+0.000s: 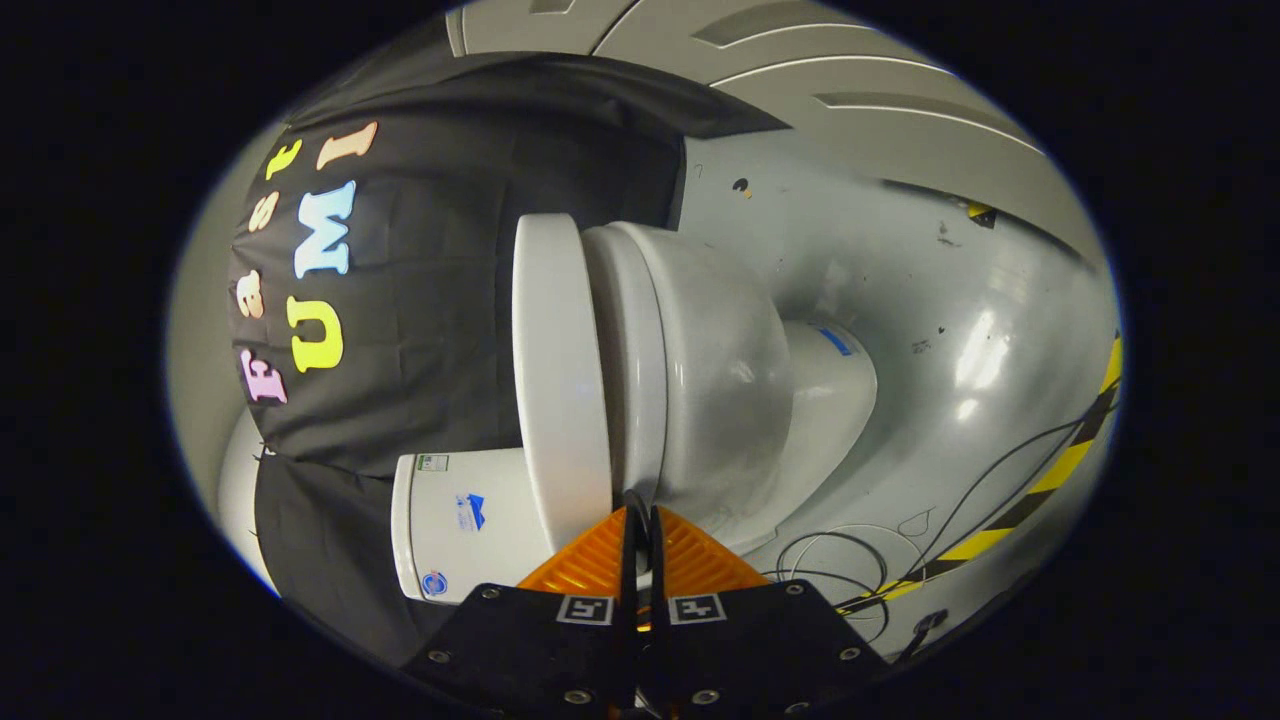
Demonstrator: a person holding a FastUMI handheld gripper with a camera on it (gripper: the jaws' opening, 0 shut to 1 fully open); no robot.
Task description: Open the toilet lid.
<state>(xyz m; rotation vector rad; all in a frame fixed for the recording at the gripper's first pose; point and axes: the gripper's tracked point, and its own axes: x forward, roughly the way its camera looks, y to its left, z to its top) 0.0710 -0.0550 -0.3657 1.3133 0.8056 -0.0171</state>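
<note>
Looking along my gripper (640, 512), I see one toilet lid (558, 375), a white slab turned edge-on to me because the whole view is rolled onto its side. It sits closed against the seat rim (632, 360), with only a thin seam between the two, and its near end lies just ahead of my fingertips. My two fingers (628, 540) are drawn together, almost touching, with only a dark slit between them; nothing is caught in that slit, and the tips point at the seam where lid meets seat. Whether they actually touch the porcelain I cannot tell.

Past the seat there is one bowl (725, 385), rounded and glossy, narrowing to a single pedestal (830, 385) that carries a small blue mark. On the other side of the lid stands one tank (460, 525), white, with three small stickers on the face I can see; it is touching the lid's hinge end and sits beside my fingers.

Behind the tank and lid hangs one black cloth (420, 350), the booth's wall. The pedestal meets a grey floor (950, 300) with a few dark scuffs and two bright glints of reflected light. One yellow-and-black striped tape (1040, 490) runs across that floor, well apart from the bowl, and several thin dark cables (870, 560) loop between the tape and the base of the toilet.
</note>
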